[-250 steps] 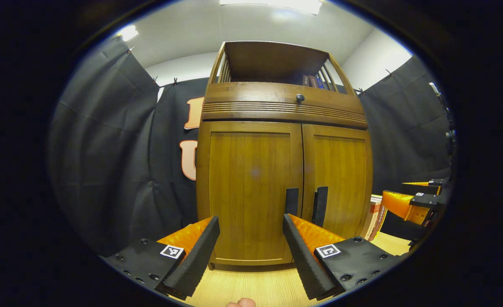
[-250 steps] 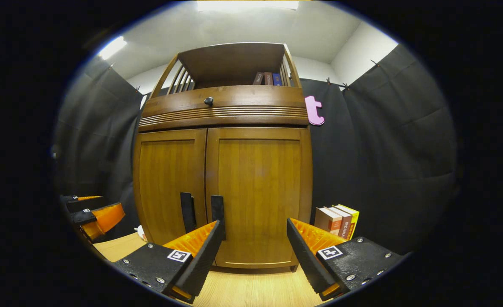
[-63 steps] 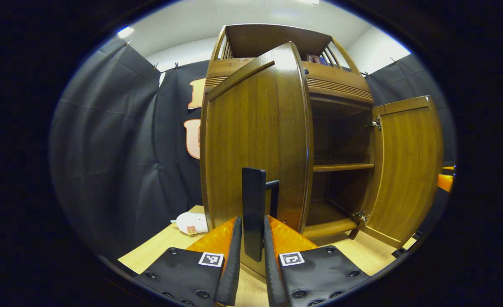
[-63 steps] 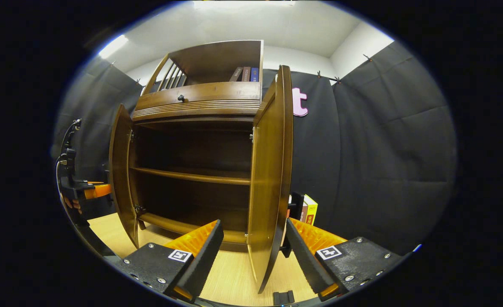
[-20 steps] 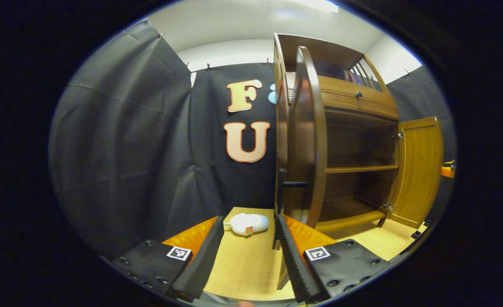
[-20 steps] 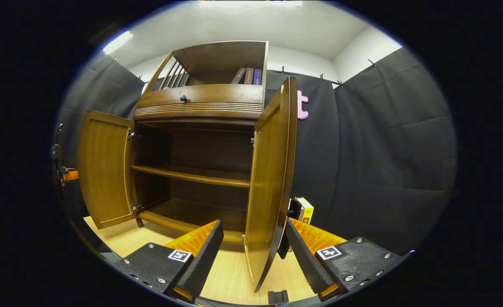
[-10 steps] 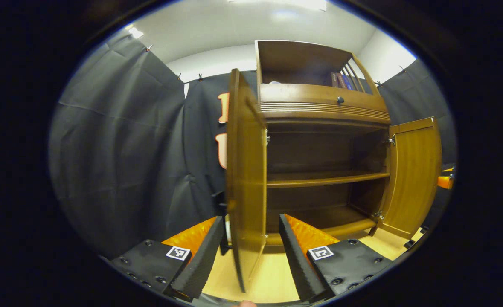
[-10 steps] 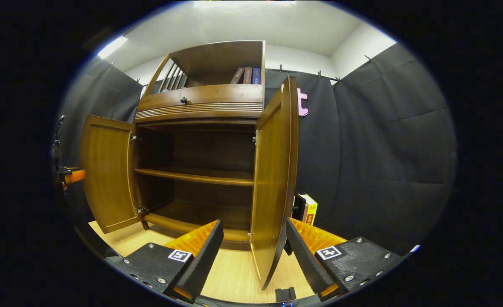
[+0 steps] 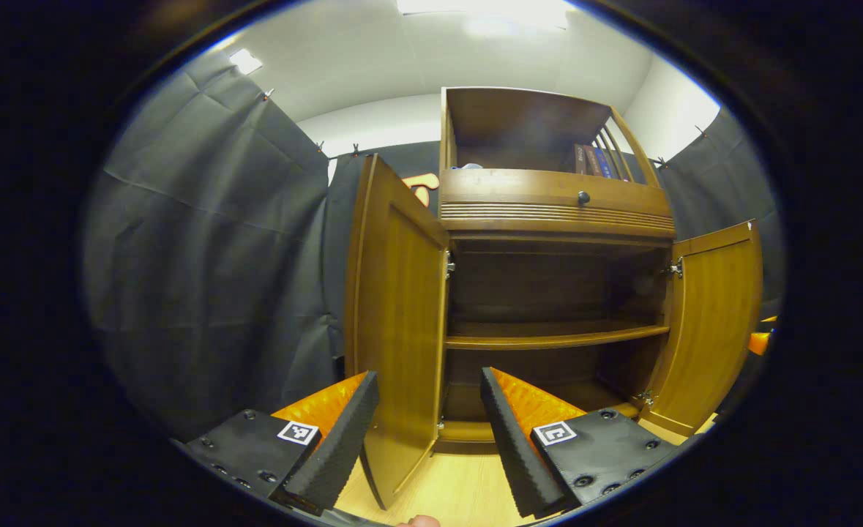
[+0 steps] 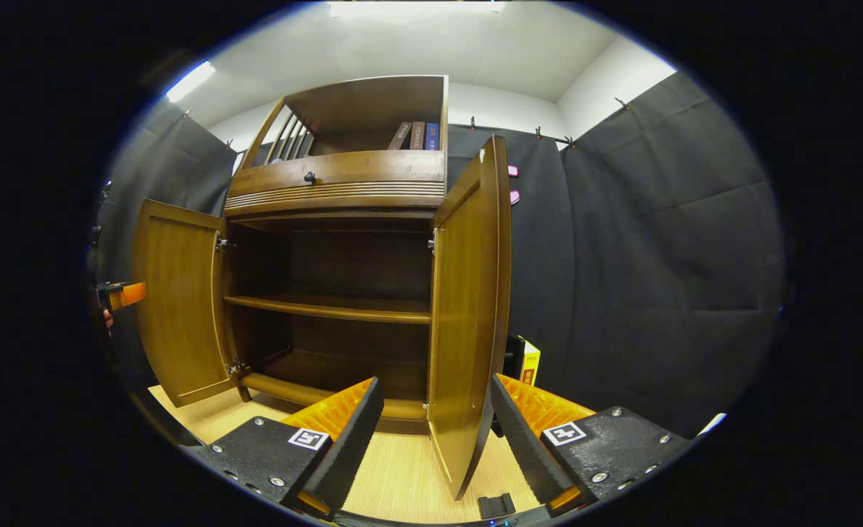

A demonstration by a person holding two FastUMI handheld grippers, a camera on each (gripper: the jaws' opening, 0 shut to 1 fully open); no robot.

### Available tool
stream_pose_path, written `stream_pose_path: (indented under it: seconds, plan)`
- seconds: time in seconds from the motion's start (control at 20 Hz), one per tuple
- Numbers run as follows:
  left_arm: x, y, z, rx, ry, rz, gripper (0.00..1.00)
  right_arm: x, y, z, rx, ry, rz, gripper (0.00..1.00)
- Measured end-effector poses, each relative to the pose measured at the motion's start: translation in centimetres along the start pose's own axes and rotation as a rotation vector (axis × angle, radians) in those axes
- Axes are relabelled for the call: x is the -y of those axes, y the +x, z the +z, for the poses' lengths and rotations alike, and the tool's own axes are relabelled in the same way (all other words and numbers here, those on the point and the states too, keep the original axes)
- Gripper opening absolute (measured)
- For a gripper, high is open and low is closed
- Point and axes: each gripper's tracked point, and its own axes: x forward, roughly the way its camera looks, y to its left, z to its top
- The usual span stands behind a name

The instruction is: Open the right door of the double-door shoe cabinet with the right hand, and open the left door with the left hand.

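The shoe cabinet point(image 9: 555, 212) stands on the pale wooden tabletop point(image 10: 402, 476) against the black cloth wall, and both of its doors are swung wide. In the left gripper view the left door point(image 9: 394, 322) stands out toward the camera, its inner face showing, with its lower edge between the fingers of the left tongs point(image 9: 427, 432); the right door point(image 9: 709, 322) hangs open on its hinges at the far side. In the right gripper view the same right door point(image 10: 471, 315) is seen nearly edge-on, reaching down between the fingers of the right tongs point(image 10: 435, 439), while the left door point(image 10: 178, 300) stands open at the far side.

Inside, one shelf point(image 10: 329, 309) crosses the dark interior about halfway up, above the floor board. Over the doors runs a grooved panel with a small dark knob point(image 9: 583, 197), and the open top compartment holds a few upright books point(image 10: 416, 135).

Both tongs are spread apart and grip nothing (each door passes through the gap without the fingers pressing on it). A yellow book point(image 10: 529, 362) stands on the tabletop just behind the right door. At the left rim of the right gripper view a bit of the other tongs appears beside the left door.
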Motion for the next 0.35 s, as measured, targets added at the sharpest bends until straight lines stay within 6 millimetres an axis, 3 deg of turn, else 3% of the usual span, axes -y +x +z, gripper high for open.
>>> stream_pose_path:
  seconds: [0.05, 0.1, 0.15, 0.35]
  plan:
    - [1.1, 0.2, 0.0, 0.002, -0.005, -0.024, 0.86, -0.2, 0.0, 0.0, 0.001, 0.001, 0.006, 0.91]
    - [1.8, 0.5, 0.1, 0.005, -0.008, -0.038, 0.86, -0.5, -0.1, 0.0, 0.002, 0.002, 0.012, 0.96]
    - [2.6, 0.8, 0.0, 0.005, -0.015, -0.05, 0.86, -0.5, -0.1, 0.0, 0.003, 0.001, 0.015, 0.91]
    - [4.5, 1.8, -0.9, -0.001, -0.005, -0.069, 0.86, -0.9, 0.0, 0.0, 0.008, -0.009, 0.019, 0.91]
